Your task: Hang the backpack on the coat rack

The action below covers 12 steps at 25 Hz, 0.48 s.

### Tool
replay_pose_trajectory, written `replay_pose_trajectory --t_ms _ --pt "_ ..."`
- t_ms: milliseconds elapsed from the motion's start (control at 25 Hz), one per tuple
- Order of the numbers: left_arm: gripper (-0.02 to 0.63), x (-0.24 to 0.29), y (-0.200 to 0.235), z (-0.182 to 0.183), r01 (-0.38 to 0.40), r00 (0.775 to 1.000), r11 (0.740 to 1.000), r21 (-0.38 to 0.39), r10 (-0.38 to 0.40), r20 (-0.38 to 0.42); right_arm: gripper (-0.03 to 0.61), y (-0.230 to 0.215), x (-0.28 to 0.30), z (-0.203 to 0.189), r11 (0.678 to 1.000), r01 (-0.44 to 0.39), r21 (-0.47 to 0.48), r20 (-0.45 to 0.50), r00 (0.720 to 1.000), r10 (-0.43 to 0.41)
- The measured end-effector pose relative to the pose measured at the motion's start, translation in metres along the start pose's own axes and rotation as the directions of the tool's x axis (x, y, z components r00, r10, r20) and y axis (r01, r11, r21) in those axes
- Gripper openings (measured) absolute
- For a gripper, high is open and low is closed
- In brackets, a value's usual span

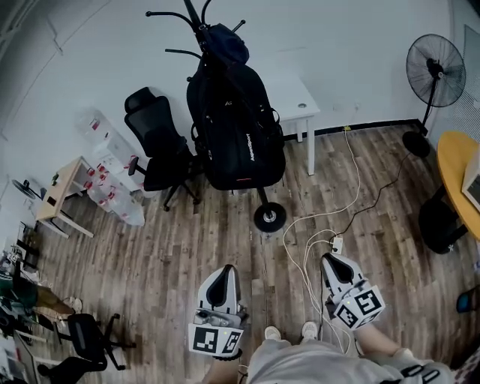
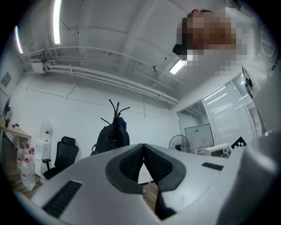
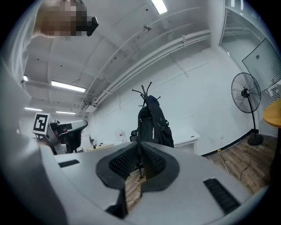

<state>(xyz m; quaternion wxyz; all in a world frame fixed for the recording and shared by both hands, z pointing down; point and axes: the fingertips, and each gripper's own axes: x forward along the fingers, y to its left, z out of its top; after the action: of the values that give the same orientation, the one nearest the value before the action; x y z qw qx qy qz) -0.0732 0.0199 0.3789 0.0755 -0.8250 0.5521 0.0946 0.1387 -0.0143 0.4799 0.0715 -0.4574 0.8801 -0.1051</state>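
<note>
A black backpack [image 1: 236, 127] hangs upright on the black coat rack [image 1: 192, 18], whose round base [image 1: 269, 217] stands on the wood floor. Both grippers are far from it, low by the person's feet. My left gripper [image 1: 225, 271] is shut with nothing in it. My right gripper [image 1: 330, 259] also has its jaws together and holds nothing. In the left gripper view the backpack [image 2: 109, 137] shows beyond the closed gripper [image 2: 143, 149]. The right gripper view has the backpack [image 3: 153, 125] straight ahead above the gripper [image 3: 139, 147].
A black office chair [image 1: 161, 146] stands left of the rack and a white table [image 1: 300, 101] right of it. White cables [image 1: 330, 217] run over the floor to a power strip [image 1: 337, 244]. A fan [image 1: 435, 71] and a yellow round table [image 1: 457, 180] are at right.
</note>
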Motion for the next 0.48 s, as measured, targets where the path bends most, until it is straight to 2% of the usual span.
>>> replay_pose_trajectory --t_ms 120,320,480 --pt "0.009 -0.004 -0.001 0.005 0.013 1.000 1.000 0.002 -0.013 0.009 0.034 0.011 -0.006 0.008 1.000 -0.012 -0.023 0.015 1.000 0.013" --pt "0.009 -0.010 0.002 0.020 0.063 0.997 0.998 0.008 -0.063 0.048 0.034 0.024 -0.009 0.016 0.999 0.021 -0.039 0.031 0.999 -0.019" --pt "0.009 -0.027 0.014 0.022 0.060 0.996 0.998 -0.009 -0.059 0.066 0.034 0.047 -0.007 0.014 0.998 0.014 -0.068 0.027 1.000 -0.013"
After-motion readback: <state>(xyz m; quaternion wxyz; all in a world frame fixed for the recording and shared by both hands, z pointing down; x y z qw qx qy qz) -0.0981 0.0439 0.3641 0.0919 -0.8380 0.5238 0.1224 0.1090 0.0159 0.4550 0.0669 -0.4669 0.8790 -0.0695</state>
